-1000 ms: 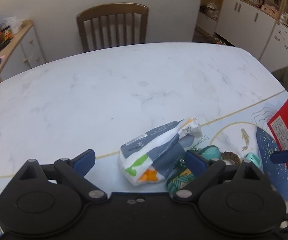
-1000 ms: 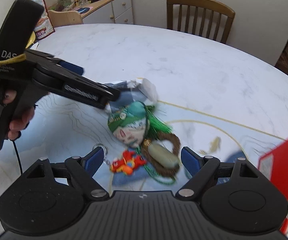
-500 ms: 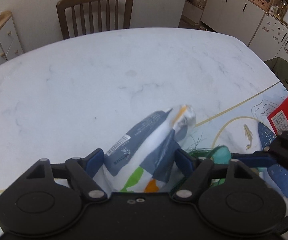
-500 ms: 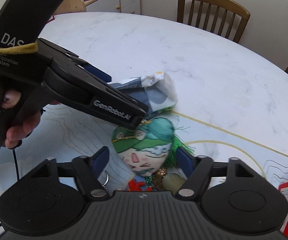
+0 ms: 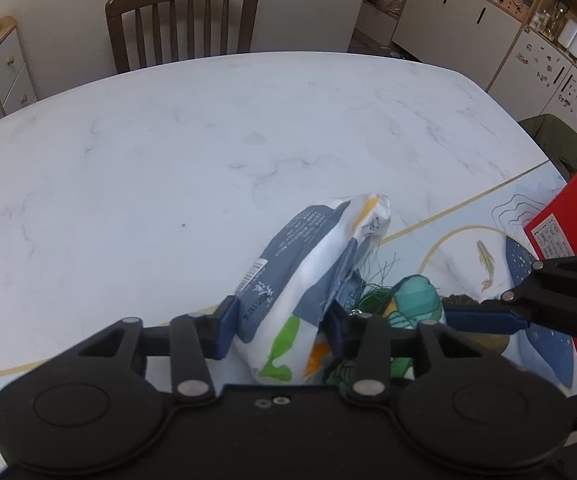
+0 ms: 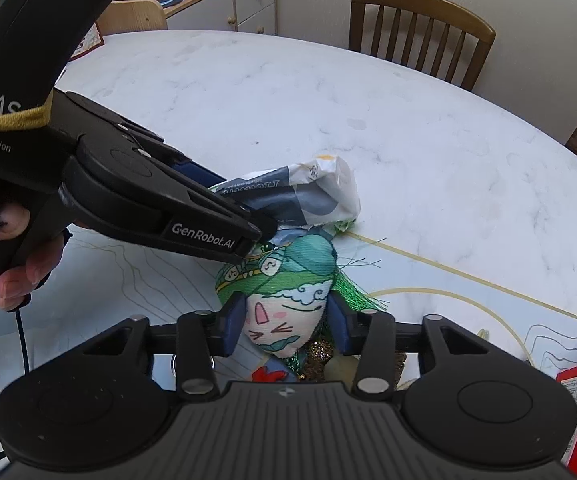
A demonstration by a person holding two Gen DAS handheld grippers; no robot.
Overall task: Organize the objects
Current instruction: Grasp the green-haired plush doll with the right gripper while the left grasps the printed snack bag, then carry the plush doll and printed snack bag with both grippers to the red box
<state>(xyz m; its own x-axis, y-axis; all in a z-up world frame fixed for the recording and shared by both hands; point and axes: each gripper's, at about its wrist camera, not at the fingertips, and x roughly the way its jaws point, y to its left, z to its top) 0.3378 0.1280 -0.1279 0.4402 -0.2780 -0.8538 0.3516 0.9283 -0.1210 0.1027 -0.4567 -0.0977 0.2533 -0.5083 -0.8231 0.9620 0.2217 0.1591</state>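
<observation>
1. Left gripper [image 5: 280, 330]: jaws closed in on the snack packet [image 5: 308, 280], pads touching both sides. The packet lies on the edge of the patterned mat [image 6: 108, 276].
2. Right gripper [image 6: 286, 322]: jaws clamped on the stuffed face doll [image 6: 284, 300], just beside the packet.
3. Red box [image 5: 564, 228] to the right on the mat.
4. Beyond: bare marble table [image 5: 208, 140], wooden chair [image 5: 182, 20] at the far edge.

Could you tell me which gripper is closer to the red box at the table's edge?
Right. The right gripper straddles the plush head near the red box; the left gripper, clamping the snack bag, sits farther away.
</observation>
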